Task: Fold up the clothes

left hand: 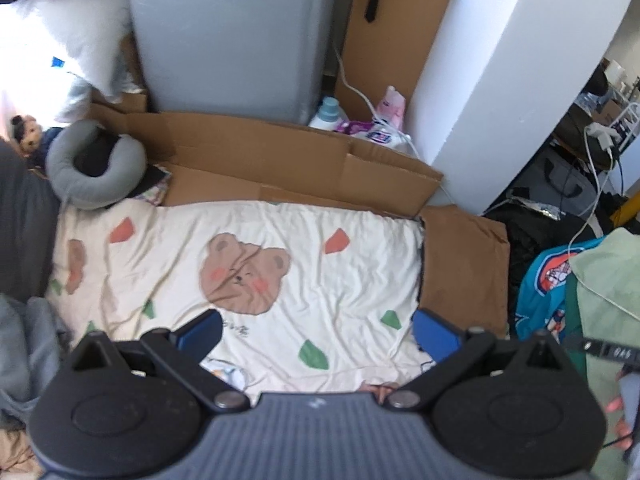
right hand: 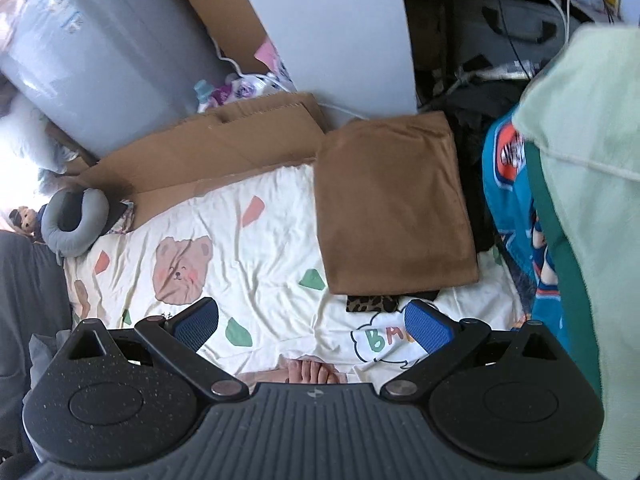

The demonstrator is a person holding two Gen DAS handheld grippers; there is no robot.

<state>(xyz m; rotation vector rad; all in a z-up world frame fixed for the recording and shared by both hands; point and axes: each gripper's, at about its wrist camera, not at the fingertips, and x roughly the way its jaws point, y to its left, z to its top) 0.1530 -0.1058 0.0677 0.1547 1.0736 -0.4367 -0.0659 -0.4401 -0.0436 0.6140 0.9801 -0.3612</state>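
A folded brown garment [right hand: 394,204] lies on the right side of the cream bear-print bedsheet [right hand: 264,240], and a leopard-print piece [right hand: 372,303] peeks out under its near edge. My right gripper [right hand: 312,322] hovers open just in front of it, holding nothing. In the left wrist view the same brown garment [left hand: 464,264] shows at the sheet's right edge. There my left gripper [left hand: 318,330] stands open over the bedsheet [left hand: 240,264], also empty. A pale green cloth [right hand: 588,128] hangs at the right, over a blue printed garment [right hand: 508,184].
Flattened cardboard [left hand: 280,160] lines the far edge of the bed, with a grey appliance [left hand: 232,36] behind it. A grey neck pillow [left hand: 94,164] sits at the far left. Detergent bottles [left hand: 360,120] and cables [left hand: 596,168] crowd the back right. Toes [right hand: 310,372] show near my right gripper.
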